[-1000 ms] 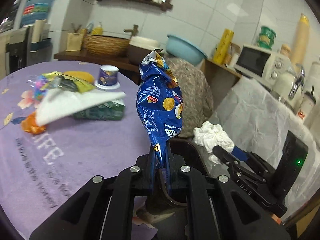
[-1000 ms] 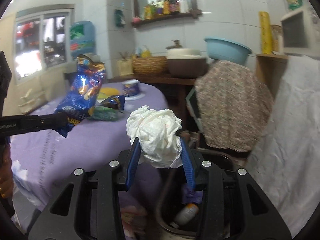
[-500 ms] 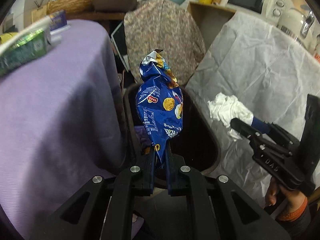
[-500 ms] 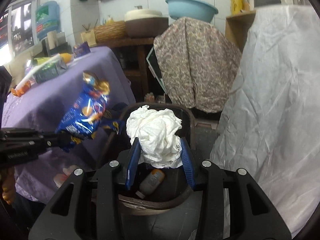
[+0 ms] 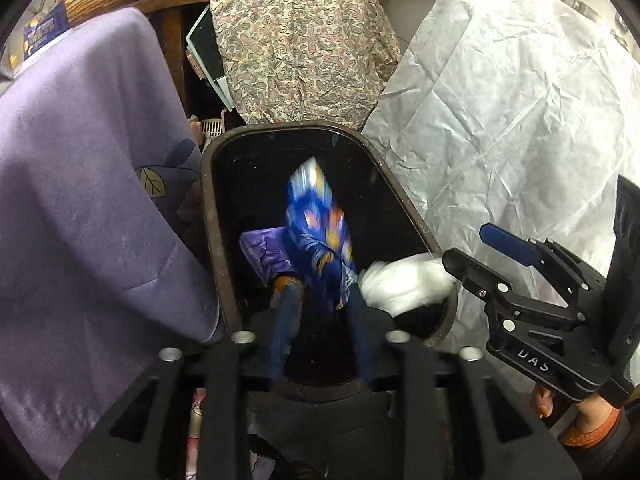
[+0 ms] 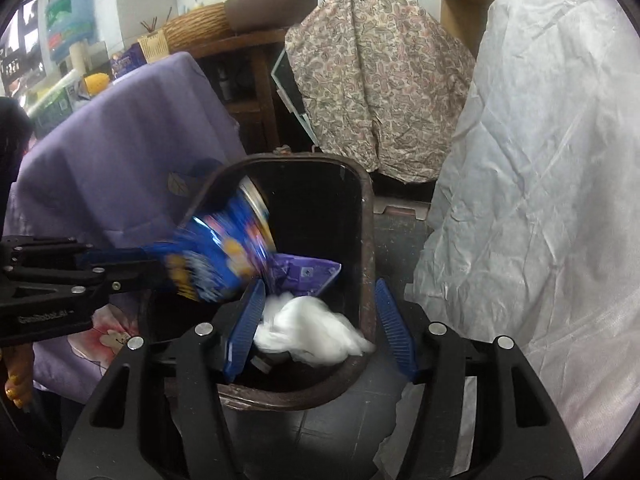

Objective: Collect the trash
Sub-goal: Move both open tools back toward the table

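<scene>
Over the bin point(image 6: 366, 216) | left gripper point(image 5: 320, 312): jaws just opening, blue snack bag point(image 5: 318, 236) loose between them, long axis pointing down into bin | right gripper point(image 6: 320, 312): jaws just opening wide, white tissue wad point(image 6: 308, 330) dropping clear, directly below

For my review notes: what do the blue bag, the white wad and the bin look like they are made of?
Blue bag: likely glossy printed plastic film with a silvery lining, going by the shine and the metallic inside at its mouth.
White wad: probably tissue or soft paper; matte, crumpled, though blurred.
Bin: seems dark brown hard plastic; rigid rim, smooth shiny inner wall.
</scene>
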A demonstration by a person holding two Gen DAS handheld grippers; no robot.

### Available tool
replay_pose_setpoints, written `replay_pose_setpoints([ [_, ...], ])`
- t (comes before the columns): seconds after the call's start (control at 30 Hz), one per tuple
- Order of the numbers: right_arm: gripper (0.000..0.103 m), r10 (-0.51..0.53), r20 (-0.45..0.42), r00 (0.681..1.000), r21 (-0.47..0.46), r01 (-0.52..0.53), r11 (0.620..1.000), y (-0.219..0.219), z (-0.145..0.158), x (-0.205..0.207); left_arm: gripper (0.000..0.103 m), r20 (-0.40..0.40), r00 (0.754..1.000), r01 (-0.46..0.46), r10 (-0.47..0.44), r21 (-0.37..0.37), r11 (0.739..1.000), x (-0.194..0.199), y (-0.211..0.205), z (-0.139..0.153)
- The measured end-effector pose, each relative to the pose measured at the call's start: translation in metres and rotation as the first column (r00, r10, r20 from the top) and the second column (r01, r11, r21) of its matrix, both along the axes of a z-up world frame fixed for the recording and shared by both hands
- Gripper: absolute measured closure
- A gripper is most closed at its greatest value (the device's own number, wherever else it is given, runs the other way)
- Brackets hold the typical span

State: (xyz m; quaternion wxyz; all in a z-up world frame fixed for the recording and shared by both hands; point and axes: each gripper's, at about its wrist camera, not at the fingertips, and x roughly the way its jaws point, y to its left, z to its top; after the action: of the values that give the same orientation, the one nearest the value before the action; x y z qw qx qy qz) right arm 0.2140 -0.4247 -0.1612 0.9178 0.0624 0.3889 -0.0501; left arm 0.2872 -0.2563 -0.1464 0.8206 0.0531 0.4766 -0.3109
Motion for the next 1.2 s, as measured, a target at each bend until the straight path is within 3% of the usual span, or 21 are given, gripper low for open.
replay_pose_setpoints([
  [0.2,0.042,-0.024,0.009,1.000,0.008,0.024,1.000,-0.006,0.002,-0.005,0.053,-0.001,1.000,-0.023,0.023,-0.059,0.998,-0.004,0.008,0.008],
  [0.43,0.038,-0.035,0.029,0.999,0.007,0.035,0.999,0.000,0.014,-0.005,0.040,0.068,0.998,-0.012,0.018,-0.092,0.996,-0.023,0.020,0.032],
  [0.77,0.035,0.009,0.093,0.996,-0.002,-0.009,1.000,0.025,0.045,0.001,0.035,0.117,0.993,-0.015,0.035,-0.161,0.987,-0.042,0.051,0.076],
  [0.93,0.035,0.056,0.134,0.989,0.029,-0.061,0.998,0.043,0.068,0.005,0.025,0.174,0.981,-0.045,0.083,-0.212,0.976,-0.053,0.081,0.105],
  [1.2,0.034,0.218,0.212,0.953,-0.005,-0.222,0.975,0.109,0.109,0.015,0.020,0.249,0.945,-0.154,0.211,-0.230,0.961,-0.056,0.145,0.136],
])
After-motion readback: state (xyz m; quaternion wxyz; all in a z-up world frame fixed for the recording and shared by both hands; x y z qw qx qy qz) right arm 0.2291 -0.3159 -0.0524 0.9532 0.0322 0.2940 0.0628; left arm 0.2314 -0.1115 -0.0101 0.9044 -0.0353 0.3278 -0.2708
